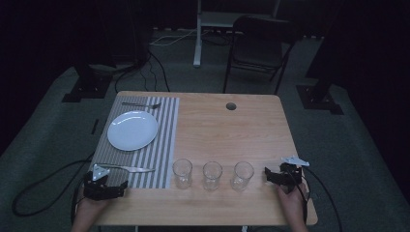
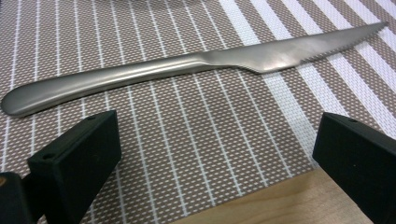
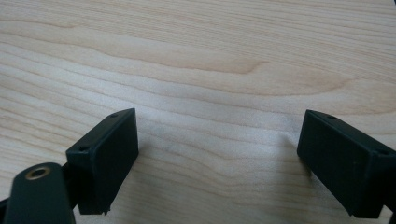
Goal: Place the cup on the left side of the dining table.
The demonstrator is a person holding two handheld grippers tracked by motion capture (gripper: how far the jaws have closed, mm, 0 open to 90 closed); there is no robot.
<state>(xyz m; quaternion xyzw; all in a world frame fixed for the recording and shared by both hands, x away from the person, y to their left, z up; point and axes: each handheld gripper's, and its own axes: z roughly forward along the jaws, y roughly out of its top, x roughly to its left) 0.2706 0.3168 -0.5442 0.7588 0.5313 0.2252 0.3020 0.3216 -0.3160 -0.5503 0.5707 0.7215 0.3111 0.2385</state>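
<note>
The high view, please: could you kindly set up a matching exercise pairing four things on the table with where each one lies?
Things:
1. round white plate
2. silver metal fork
3. silver metal knife
4. three clear drinking glasses

Places:
A. in a row on the bare wood, between the two grippers
B. at the striped placemat's near edge, by the left gripper
C. in the middle of the striped placemat
D. at the placemat's far edge, beyond the plate

Pairs: 1-C, 2-D, 3-B, 4-A
</note>
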